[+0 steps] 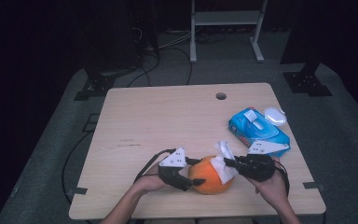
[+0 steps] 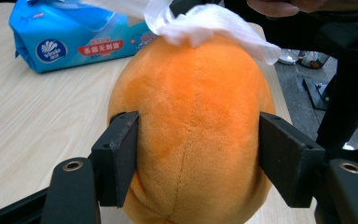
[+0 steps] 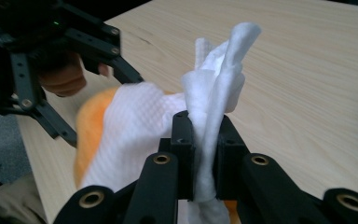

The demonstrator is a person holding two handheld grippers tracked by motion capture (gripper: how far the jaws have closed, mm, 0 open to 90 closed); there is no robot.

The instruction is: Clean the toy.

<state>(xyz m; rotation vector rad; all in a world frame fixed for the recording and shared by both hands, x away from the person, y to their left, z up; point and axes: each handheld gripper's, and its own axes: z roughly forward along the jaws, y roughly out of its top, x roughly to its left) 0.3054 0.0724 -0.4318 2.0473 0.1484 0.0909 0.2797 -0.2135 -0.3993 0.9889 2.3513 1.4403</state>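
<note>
The high view looked forward and down from above the person's side onto the whole table (image 1: 168, 116), well back from it. The left gripper view sat very close behind the orange plush toy (image 2: 191, 126), facing across the table toward the wet-wipe pack (image 2: 74, 39). The right gripper view looked along its own jaws, close on the white wipe (image 3: 209, 116). All three shared the toy and wipe.

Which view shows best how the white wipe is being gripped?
The right gripper view: the white wipe is pinched between the right gripper jaws, its loose end draped over the orange plush toy. The left gripper view shows it lying on top of the toy. The high view shows it small, between toy and gripper.
</note>
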